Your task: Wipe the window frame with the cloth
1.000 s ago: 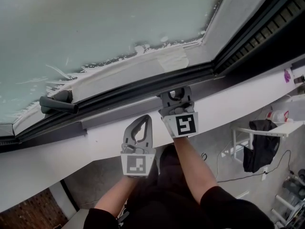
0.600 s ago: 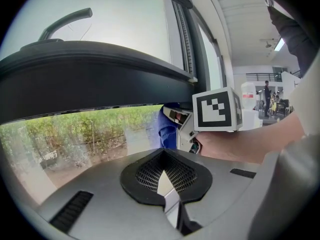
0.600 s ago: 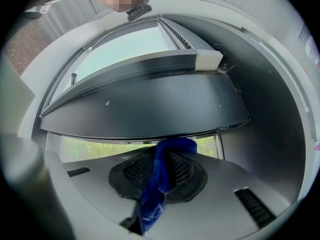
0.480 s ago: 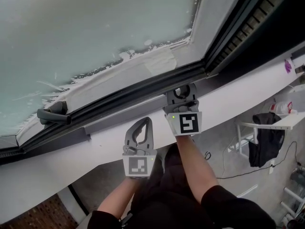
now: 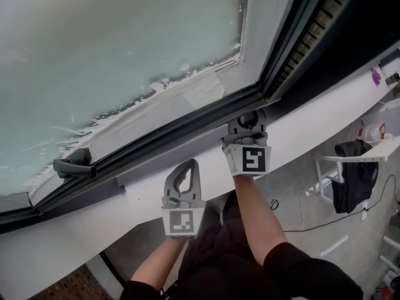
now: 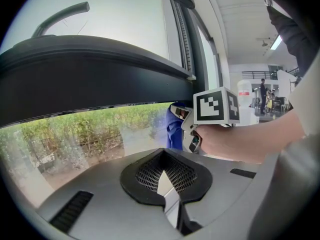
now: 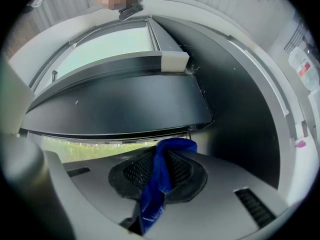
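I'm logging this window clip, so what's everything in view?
glass: one pane, frosted pale green, upper left
frame: one, dark, running below and right of the glass
handle: one, dark grey, on the frame at left
sill: one, white, below the frame
cloth: one, blue, clamped in the right gripper
table: one, white, far right on the floor below
garment: one, black, hanging from the table
left gripper: one, grey, jaws shut and empty, over the sill
right gripper: one, grey, at the frame, shut on the cloth
arms: two, dark sleeves, bottom centre
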